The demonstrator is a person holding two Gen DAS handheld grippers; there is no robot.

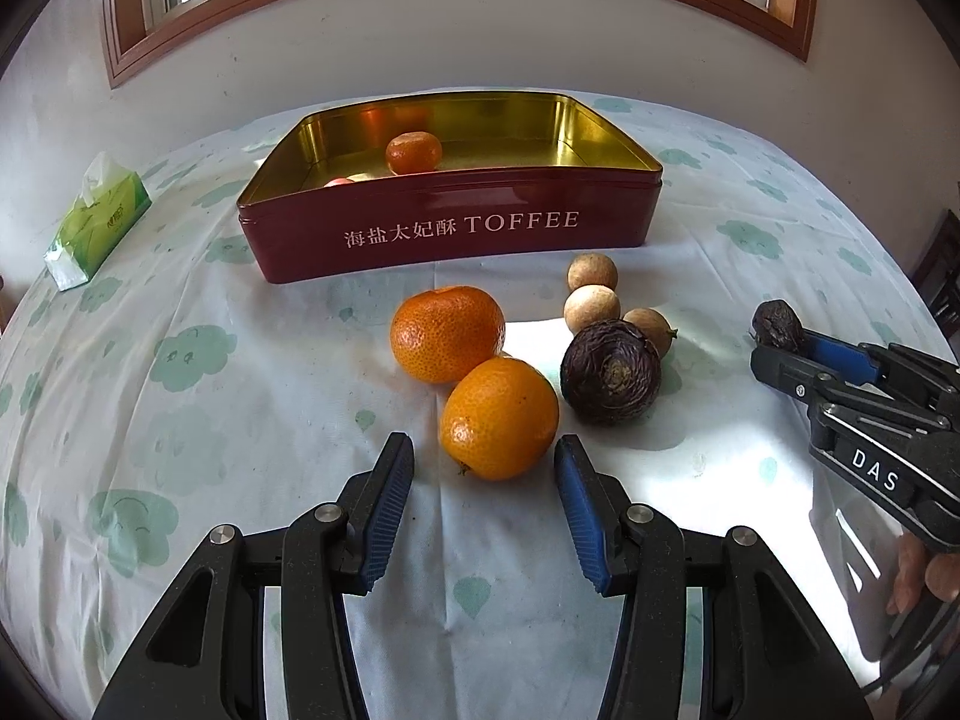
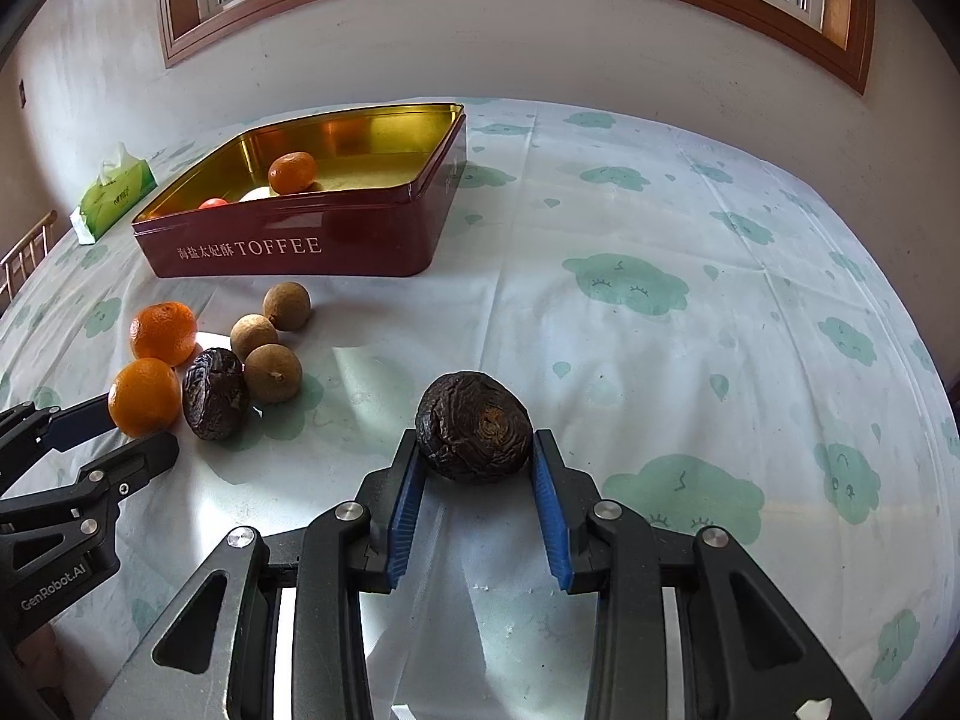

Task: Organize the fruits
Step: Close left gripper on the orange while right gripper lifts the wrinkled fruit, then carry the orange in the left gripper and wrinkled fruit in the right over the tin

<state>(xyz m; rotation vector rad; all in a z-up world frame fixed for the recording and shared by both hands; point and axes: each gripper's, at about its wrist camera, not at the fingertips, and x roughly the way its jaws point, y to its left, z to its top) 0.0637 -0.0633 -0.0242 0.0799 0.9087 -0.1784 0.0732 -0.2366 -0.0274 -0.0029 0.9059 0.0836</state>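
A red toffee tin with a gold inside stands at the back and holds a tangerine. In front of it lie two oranges, three pale brown longans and a dark wrinkled passion fruit. My left gripper is open, with the near orange at its fingertips. A gap shows beside the left pad. My right gripper is shut on a second dark passion fruit, to the right of the pile. In the left wrist view this gripper is at the right edge.
A green tissue pack lies at the table's far left. The table wears a white cloth with green cloud prints. A small red fruit also sits in the tin. Dark chair backs stand beyond the table edge.
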